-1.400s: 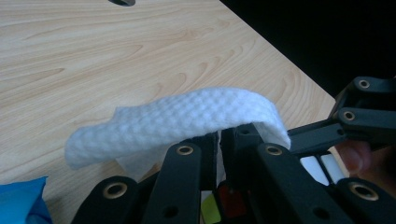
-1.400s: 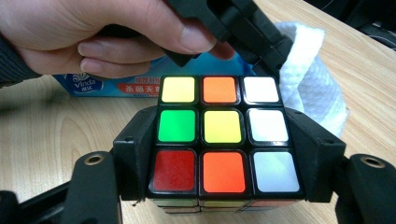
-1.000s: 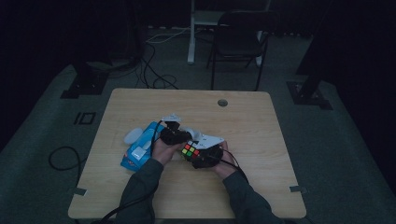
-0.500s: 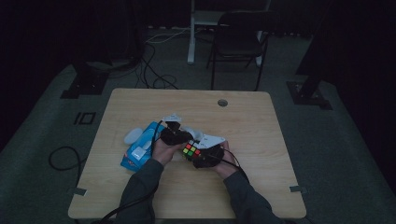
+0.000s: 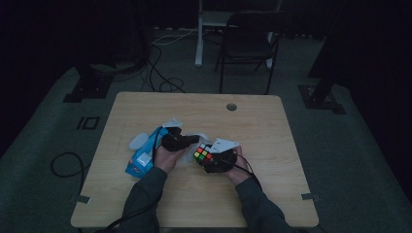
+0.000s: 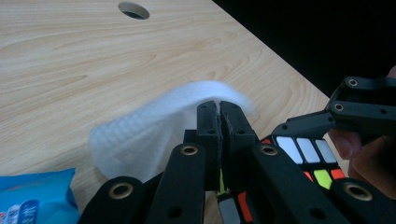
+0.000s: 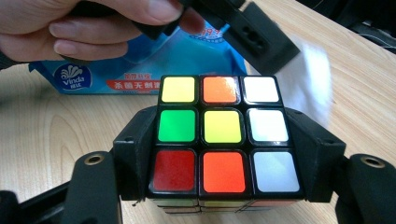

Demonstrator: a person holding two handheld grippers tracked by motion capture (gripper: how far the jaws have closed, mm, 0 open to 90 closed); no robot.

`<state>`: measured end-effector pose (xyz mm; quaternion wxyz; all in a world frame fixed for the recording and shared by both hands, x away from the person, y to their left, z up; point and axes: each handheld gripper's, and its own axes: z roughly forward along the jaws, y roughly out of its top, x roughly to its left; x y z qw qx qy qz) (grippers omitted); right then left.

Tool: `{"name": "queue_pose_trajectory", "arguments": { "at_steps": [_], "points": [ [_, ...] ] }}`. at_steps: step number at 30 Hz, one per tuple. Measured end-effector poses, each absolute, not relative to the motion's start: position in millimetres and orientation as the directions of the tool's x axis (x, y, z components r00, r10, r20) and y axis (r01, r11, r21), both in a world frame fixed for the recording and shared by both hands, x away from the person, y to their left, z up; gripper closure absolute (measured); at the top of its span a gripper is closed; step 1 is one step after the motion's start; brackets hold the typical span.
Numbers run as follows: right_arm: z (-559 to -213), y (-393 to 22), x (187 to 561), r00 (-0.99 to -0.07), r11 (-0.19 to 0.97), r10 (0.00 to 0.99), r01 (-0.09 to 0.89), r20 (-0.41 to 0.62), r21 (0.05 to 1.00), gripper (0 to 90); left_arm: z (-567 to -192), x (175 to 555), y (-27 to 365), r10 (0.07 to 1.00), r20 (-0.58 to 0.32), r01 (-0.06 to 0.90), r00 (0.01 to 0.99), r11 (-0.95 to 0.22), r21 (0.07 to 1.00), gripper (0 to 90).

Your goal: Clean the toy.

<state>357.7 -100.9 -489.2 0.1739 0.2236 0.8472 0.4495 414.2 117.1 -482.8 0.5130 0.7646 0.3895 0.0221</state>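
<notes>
A scrambled Rubik's cube [image 7: 223, 128] sits between my right gripper's two black fingers [image 7: 133, 149], which press on its sides; the right gripper [image 5: 210, 163] is shut on it just above the table. My left gripper [image 6: 219, 109] has just been closing and now pinches a white wet wipe [image 6: 140, 135] at its tips. In the high view the left gripper [image 5: 193, 141] is just left of the cube [image 5: 203, 154], with the wipe [image 5: 188, 154] hanging under it. The cube's corner [image 6: 308, 151] shows right beside the left jaws.
A blue pack of wet wipes [image 5: 143, 158] lies on the wooden table [image 5: 272, 126] left of my left hand, with a small white object [image 5: 138, 141] beside it. A cable hole [image 5: 231, 106] is at the table's far side. A chair [image 5: 248, 43] stands beyond.
</notes>
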Motion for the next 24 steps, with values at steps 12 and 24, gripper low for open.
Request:
{"name": "queue_pose_trajectory", "arguments": {
  "at_steps": [12, 24],
  "points": [
    [-490, -111, 360, -0.825, 0.488, 0.557, 0.236, -0.092, 0.840, 33.8, -486, 411, 123, 0.647, -0.346, 0.571, 0.679, -0.170, 0.803, 90.0],
    [-492, -121, 361, -0.813, 0.484, 0.576, 0.249, -0.090, 0.839, 33.8, -494, 408, 112, 0.658, -0.318, 0.577, 0.682, -0.217, 0.788, 90.0]
  ]
}}
